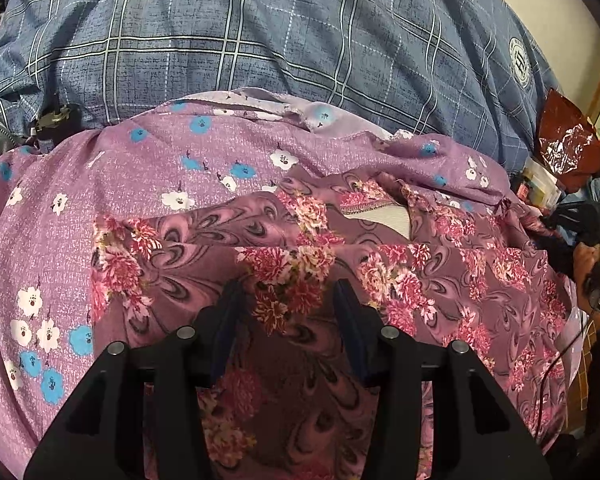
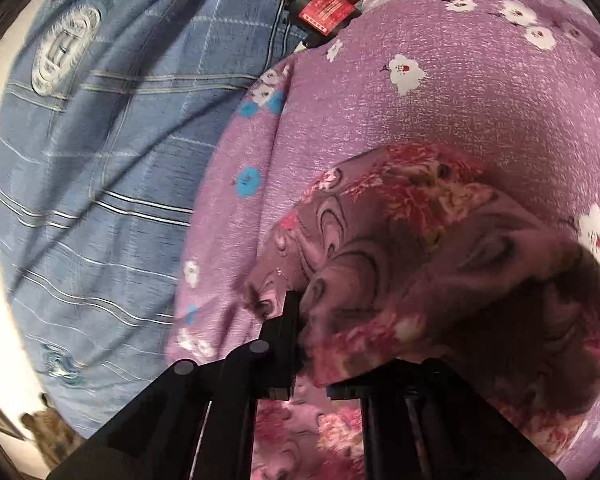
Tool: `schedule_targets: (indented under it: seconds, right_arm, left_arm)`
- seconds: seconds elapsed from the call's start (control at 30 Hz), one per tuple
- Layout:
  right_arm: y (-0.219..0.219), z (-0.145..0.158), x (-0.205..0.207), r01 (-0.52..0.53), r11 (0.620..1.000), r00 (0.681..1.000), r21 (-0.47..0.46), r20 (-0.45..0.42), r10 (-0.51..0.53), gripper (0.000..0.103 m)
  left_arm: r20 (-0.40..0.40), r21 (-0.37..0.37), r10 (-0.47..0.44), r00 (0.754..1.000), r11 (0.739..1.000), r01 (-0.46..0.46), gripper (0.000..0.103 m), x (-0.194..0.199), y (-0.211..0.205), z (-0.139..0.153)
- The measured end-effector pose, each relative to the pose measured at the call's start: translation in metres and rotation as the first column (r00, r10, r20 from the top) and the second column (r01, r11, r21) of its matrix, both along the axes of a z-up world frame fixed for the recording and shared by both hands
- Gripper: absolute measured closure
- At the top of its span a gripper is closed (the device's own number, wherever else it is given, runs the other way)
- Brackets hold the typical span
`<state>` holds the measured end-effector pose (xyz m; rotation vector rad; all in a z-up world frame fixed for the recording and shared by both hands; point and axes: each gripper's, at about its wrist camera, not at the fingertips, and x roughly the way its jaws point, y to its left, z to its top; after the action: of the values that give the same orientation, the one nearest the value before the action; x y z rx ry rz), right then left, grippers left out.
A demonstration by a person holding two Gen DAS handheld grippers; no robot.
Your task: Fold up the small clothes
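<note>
A home bedroom: a bed is covered by a blue plaid quilt with white grid lines and a round emblem (image 1: 260, 40), with a lilac cloth printed with white and blue flowers (image 1: 100, 184) spread on it. Household clutter, including a crumpled red foil bag (image 1: 566, 136), lies beside it.

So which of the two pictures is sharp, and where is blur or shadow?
Left wrist view: sharp, evenly lit, edges bent by the fisheye; the flowered garment shows clear print. Right wrist view: motion blur smears the blue plaid cover, and the garment fold over the right gripper is dark at right.
</note>
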<state>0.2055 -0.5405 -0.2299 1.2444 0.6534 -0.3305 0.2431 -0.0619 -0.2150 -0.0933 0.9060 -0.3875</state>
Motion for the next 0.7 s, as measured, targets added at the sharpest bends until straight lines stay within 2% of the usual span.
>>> schedule_targets:
  seconds: [0.1,0.23,0.3,0.4,0.53,0.7]
  right_arm:
    - [0.006,0.056,-0.021,-0.012,0.991,0.995,-0.133,0.098,0.026,0.094]
    - [0.011,0.147,-0.055,-0.007,0.972,0.961,-0.233,0.268,0.072,0.094]
    - [0.024,0.188,-0.066,-0.024,0.964,0.940,-0.266,0.321,0.112,0.094]
    - [0.053,0.234,-0.079,-0.046,0.942,0.910,-0.331,0.375,0.176,0.094]
    - [0.103,0.260,-0.081,-0.118,0.914,0.885,-0.387,0.377,0.274,0.094]
    - [0.170,0.242,-0.057,-0.252,0.898,0.862,-0.361,0.338,0.377,0.094]
  left_arm:
    - [0.014,-0.020,0.006,1.000,1.000,-0.005,0.058,-0.002,0.004,0.005]
    - [0.061,-0.061,0.005,0.998,0.998,-0.002,0.058,-0.010,0.009,0.020]
    - [0.078,-0.078,0.008,0.997,0.997,-0.002,0.058,-0.012,0.012,0.026]
    - [0.101,-0.114,0.026,0.995,0.993,-0.014,0.058,-0.016,0.024,0.037]
    - [0.110,-0.144,0.064,0.992,0.988,-0.048,0.058,-0.018,0.044,0.045]
    - [0.141,-0.120,0.163,0.977,0.982,-0.146,0.058,-0.020,0.081,0.054]
